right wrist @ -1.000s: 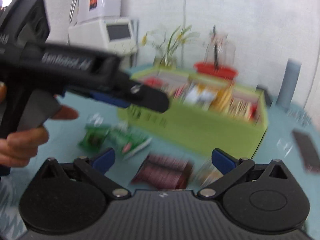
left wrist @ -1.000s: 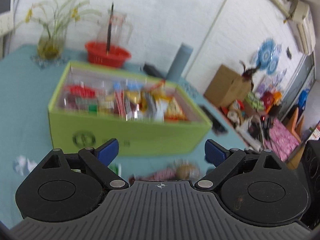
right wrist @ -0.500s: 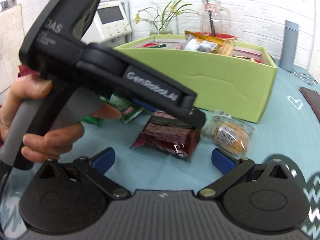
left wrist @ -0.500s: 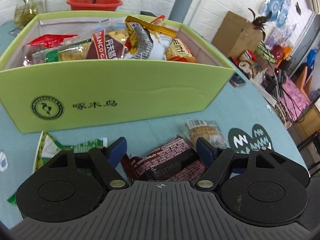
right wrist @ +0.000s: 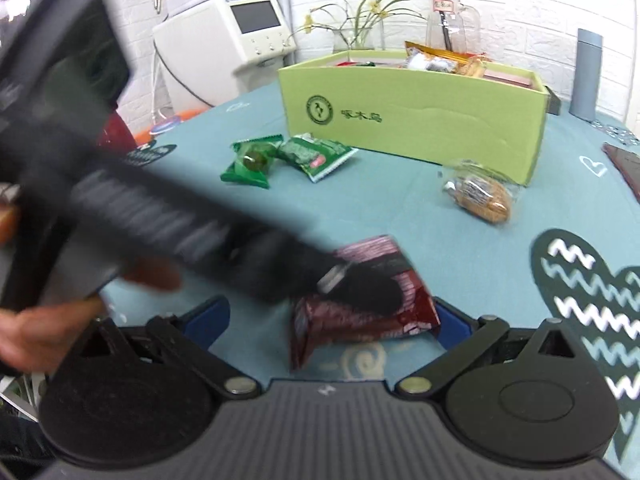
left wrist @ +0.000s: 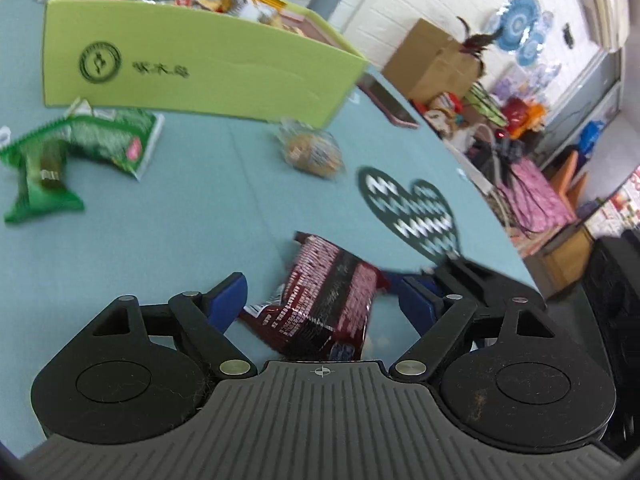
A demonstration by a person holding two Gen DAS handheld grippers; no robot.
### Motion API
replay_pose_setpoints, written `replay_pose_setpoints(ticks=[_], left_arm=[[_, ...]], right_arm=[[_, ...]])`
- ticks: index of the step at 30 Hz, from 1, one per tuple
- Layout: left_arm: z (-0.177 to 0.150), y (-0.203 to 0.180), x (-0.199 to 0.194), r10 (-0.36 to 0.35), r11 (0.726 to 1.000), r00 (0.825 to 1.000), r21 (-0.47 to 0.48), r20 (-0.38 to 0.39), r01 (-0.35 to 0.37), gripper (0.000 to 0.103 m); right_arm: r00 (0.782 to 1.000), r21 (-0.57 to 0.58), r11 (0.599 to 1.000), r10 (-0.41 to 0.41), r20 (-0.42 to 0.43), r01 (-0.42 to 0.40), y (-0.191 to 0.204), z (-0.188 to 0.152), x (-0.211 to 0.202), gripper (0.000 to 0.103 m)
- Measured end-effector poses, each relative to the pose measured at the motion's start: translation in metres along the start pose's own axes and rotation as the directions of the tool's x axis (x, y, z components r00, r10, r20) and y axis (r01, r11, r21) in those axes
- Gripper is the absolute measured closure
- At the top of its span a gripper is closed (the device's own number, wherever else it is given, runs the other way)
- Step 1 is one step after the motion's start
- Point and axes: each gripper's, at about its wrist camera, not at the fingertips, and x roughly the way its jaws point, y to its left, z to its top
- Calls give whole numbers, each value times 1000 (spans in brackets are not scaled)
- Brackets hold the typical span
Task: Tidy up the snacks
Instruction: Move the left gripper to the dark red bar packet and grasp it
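A dark red snack packet (left wrist: 326,300) lies between the wide-apart fingers of my left gripper (left wrist: 322,300), low over the teal tablecloth; whether the pads touch it is unclear. In the right wrist view the same packet (right wrist: 372,316) sits between the open fingers of my right gripper (right wrist: 334,318), with the left gripper's blurred body across it. The green box (right wrist: 420,120) full of snacks stands behind. Two green packets (right wrist: 288,158) and a clear-wrapped cookie (right wrist: 482,196) lie in front of it.
A grey bottle (right wrist: 586,74), a glass jug (right wrist: 446,20) and a flower vase (right wrist: 358,36) stand behind the box. A phone (left wrist: 388,100) lies right of the box. A white machine (right wrist: 228,44) is at the back left. The table edge (left wrist: 500,216) curves off to the right.
My left gripper has pulled back from the box toward the table's near side, and the red packet came with it. The right gripper stayed open and moved over the packet.
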Motion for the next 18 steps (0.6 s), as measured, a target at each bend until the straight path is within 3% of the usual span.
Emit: replay_pose_setpoints(ticks=[3, 8, 13, 18], left_arm=[[-15, -14, -7, -5, 1000, 1000, 21, -4, 5, 35], [-13, -7, -16, -17, 999, 1000, -40, 20, 17, 34], [-1, 4, -15, -3, 997, 1000, -77, 24, 5, 36], [-3, 16, -28, 31, 995, 998, -100, 48, -26, 36]], right_arm=[[1000, 15, 1000, -22, 20, 22, 0, -8, -14, 1], [999, 33, 999, -21, 38, 19, 7, -18, -35, 1], [1000, 44, 999, 18, 0, -18, 9, -12, -16, 1], [999, 21, 999, 43, 14, -43, 16, 3, 1, 1]])
